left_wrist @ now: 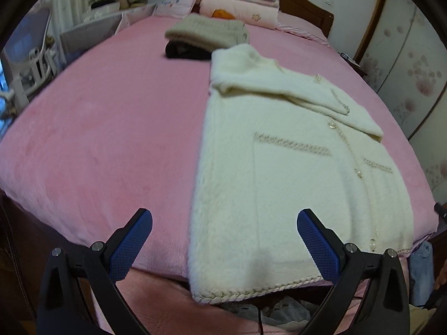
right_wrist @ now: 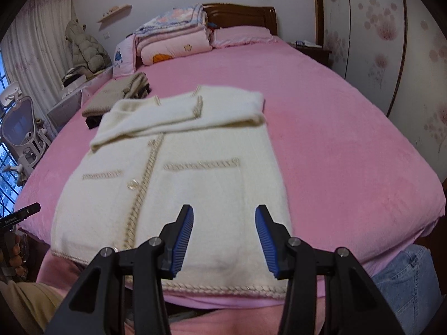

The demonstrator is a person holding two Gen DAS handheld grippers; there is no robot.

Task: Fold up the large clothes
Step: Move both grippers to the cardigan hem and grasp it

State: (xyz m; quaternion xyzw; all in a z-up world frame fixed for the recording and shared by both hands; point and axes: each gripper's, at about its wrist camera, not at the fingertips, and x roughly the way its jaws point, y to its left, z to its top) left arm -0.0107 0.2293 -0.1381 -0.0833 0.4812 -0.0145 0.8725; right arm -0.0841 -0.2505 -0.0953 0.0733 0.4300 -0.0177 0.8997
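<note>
Cardigan (right_wrist: 178, 184), folded clothes (right_wrist: 111, 97) just beyond

Both wrist views look from the foot of the bed (left_wrist: 97, 139) toward the headboard (right_wrist: 240, 14), close above the shared cream cardigan (right_wrist: 178, 189), left view offset leftward.

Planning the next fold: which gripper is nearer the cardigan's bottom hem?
Right. The right gripper hovers open directly over the white cardigan near its hem. The left gripper is open at the hem's left corner, partly over the pink bedspread.
</note>
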